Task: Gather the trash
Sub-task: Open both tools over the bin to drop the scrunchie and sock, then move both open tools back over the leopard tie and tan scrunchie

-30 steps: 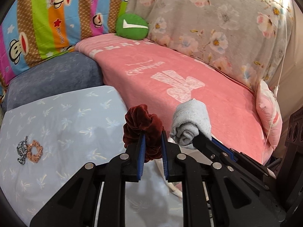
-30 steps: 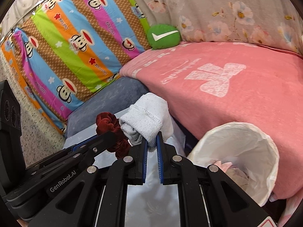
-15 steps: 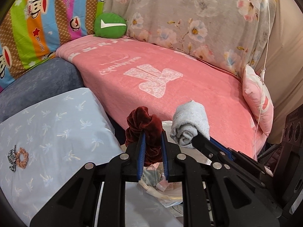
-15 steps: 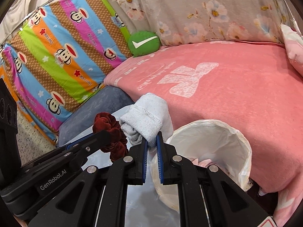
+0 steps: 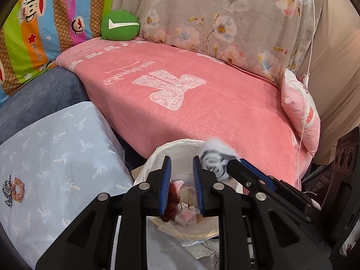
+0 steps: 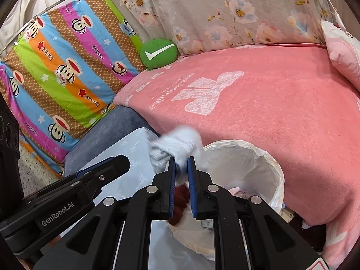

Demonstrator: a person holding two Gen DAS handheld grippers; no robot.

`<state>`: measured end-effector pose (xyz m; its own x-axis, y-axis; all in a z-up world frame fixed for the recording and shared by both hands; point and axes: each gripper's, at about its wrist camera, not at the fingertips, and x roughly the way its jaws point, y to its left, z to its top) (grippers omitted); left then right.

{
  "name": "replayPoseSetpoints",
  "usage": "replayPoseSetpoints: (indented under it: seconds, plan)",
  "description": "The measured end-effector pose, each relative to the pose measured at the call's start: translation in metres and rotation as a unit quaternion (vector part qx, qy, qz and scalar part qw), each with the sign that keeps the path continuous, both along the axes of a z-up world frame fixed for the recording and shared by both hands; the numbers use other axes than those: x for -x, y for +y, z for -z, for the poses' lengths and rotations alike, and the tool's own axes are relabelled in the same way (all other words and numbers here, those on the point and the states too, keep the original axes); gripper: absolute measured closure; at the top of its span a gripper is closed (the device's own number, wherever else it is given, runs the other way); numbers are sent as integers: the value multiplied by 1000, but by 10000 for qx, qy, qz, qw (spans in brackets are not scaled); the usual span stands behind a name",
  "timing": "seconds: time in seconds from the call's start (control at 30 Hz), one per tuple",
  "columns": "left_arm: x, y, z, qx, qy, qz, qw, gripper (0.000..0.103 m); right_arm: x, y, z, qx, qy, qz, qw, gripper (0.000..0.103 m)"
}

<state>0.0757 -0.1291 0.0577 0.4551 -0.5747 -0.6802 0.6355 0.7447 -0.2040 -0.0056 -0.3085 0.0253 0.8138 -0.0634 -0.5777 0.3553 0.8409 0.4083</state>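
My left gripper (image 5: 181, 168) is open above the white-lined trash bin (image 5: 177, 145). The dark red scrunchie (image 5: 172, 202) is below its left finger, dropping into the bin among crumpled paper. My right gripper (image 6: 181, 165) is shut on a rolled grey sock (image 6: 177, 145), held just left of the bin's rim (image 6: 243, 145). The sock also shows in the left wrist view (image 5: 216, 159), blurred. The scrunchie shows red between the right fingers (image 6: 180, 196).
A pink blanket (image 5: 191, 94) covers the bed behind the bin. A pale blue cushion (image 5: 56, 157) at left carries two small scrunchies (image 5: 13, 190). A green pillow (image 5: 119, 24) and a pink pillow (image 5: 301, 114) lie on the bed.
Both grippers moved right over the bin. My left gripper opened and let go of the red scrunchie, which dropped into the bin. The right gripper still holds the sock.
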Motion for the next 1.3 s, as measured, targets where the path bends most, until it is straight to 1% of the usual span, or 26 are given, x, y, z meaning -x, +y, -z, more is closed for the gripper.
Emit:
replayPoseSetpoints:
  seconds: [0.1, 0.13, 0.17, 0.23, 0.57, 0.77, 1.23, 1.3]
  plan:
    - [0, -1, 0, -7, -27, -51, 10000, 65, 2, -2, 0, 28, -9, 40, 10000, 91]
    - [1, 0, -1, -6, -55, -71, 10000, 56, 2, -2, 0, 31, -19, 56, 10000, 91]
    - [2, 0, -1, -4, -108, -111, 9999, 53, 3, -3, 0, 25, -24, 63, 10000, 90]
    - [3, 1, -3, -19, -168, -118, 9998, 52, 3, -4, 0, 20, -21, 74, 10000, 89]
    - [-3, 11, -4, 2, -161, -285, 9995, 52, -1, 5, -2, 79, 11, -43, 10000, 88]
    - [-7, 23, -3, 25, -144, -423, 9990, 52, -12, 14, -2, 129, 50, -203, 9997, 88]
    - [-30, 77, 3, 128, -16, -943, 9955, 52, -49, 72, -2, 322, 183, -728, 9967, 88]
    - [-34, 87, 5, 146, 24, -1045, 9944, 50, -55, 82, -1, 354, 216, -821, 9958, 88]
